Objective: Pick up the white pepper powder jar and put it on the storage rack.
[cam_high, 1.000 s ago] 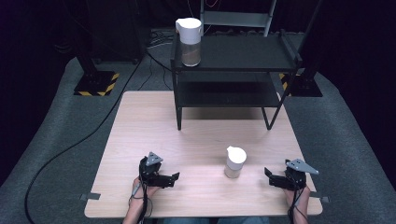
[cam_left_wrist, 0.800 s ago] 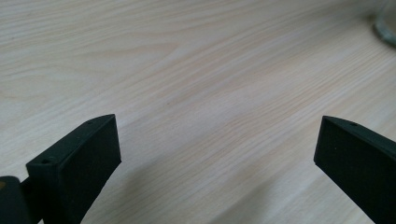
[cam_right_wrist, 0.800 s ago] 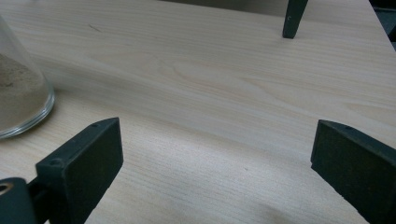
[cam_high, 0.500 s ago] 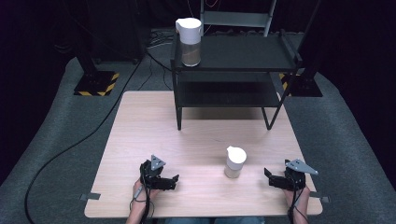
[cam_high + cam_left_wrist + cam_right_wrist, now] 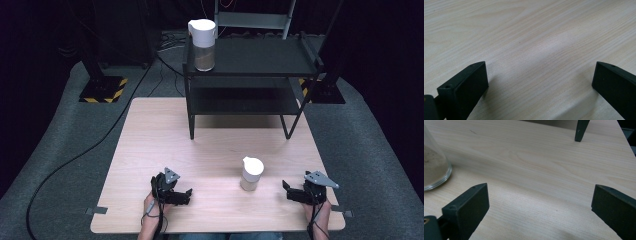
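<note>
A small glass jar (image 5: 251,174) with a white lid and brownish powder stands on the wooden table (image 5: 210,145) near the front, between the two grippers. Its glass base (image 5: 434,170) appears at the left edge of the right gripper view. A taller jar (image 5: 202,44) of the same kind stands on the top of the black shelf rack (image 5: 260,57) at the table's back. My left gripper (image 5: 186,195) rests low at the front left, open, with bare wood between its jaws (image 5: 540,82). My right gripper (image 5: 287,190) sits at the front right, open, pointing toward the small jar.
The rack's legs (image 5: 191,120) stand on the back half of the table; one leg (image 5: 581,130) rises in the right gripper view. A black cable (image 5: 75,157) runs over the grey floor at the left. A stand base with yellow-black stripes (image 5: 102,90) sits at the back left.
The left gripper has shifted very slightly; the right gripper and both jars stay where they were.
</note>
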